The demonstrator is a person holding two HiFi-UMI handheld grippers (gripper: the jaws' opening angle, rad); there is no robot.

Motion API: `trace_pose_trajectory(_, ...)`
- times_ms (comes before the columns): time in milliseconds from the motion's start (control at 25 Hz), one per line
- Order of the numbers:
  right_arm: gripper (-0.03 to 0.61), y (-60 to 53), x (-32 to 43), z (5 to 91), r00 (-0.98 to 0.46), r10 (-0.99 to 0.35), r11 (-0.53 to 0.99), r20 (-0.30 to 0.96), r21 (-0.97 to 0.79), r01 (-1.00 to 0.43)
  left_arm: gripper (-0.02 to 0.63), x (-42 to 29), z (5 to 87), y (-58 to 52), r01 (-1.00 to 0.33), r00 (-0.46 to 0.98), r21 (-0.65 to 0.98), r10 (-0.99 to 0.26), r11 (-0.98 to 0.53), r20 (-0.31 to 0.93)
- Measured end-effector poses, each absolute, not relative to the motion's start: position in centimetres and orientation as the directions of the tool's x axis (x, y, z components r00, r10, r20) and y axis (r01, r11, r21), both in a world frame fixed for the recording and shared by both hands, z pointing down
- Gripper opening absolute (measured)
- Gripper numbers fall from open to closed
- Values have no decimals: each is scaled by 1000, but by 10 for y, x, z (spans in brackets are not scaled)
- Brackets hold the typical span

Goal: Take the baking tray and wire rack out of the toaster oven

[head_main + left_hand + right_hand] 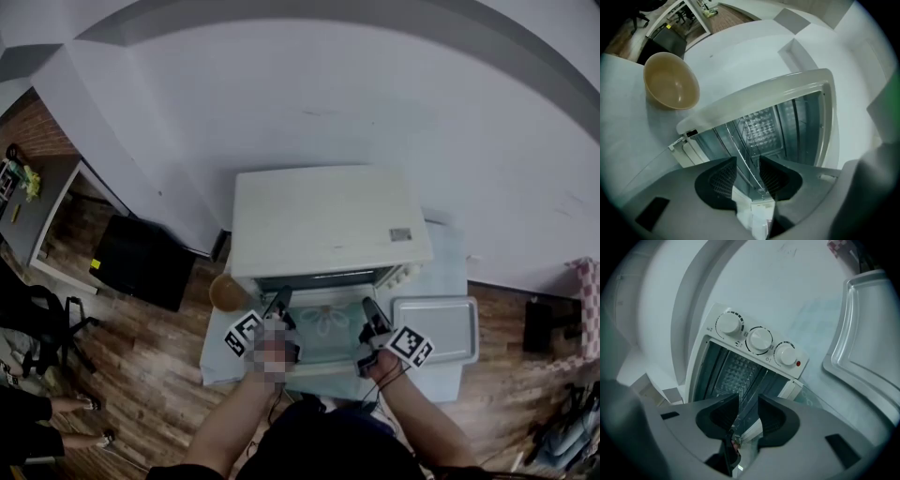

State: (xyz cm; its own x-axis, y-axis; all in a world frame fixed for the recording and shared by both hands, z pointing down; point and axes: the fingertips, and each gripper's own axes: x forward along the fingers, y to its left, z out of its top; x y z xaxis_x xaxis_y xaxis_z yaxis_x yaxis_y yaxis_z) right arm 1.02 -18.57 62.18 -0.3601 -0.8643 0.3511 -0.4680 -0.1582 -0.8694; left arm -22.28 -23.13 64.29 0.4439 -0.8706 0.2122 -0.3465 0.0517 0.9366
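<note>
Fingers (723, 177) of left gripper (747, 163), left gripper view: set moderately apart astride front wire of wire rack (744, 158), not clamped. Rack seated inside open toaster oven (759, 96); bowl (670, 82) on bench (628, 131) beside it.

Right gripper view: right gripper (747, 401) likewise parted round rack edge, no grip. Three knobs (759, 339) on oven front; baking tray (872, 333) out on bench.

Head view: both grippers at oven mouth over lowered door (323, 333); tray just right of door.
</note>
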Motion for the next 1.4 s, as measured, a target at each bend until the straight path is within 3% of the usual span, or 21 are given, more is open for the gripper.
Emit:
trace_pose_trajectory(480,176,-274,-12,659,-321,-881,-182,347,-876,-447,138,-237,664,-281,-319,335,941,-916,112,223)
trace_pose_trajectory(720,133,-303,-14,663,-309,-904,-125,294,-875,-467,129,-238,671,-291,-339,318,933,-918,123,237)
trace_pose_trajectory(880,67,-296,-11,671,-291,-893,-178,342,-865,-469,74,-240,669,-293,-368,308,923,-921,114,237)
trace_pose_trajectory(1400,64,-263,-10,668,-350,-878,-140,326,-875,-464,63,-236,669,-255,-363,307,923,-918,130,250)
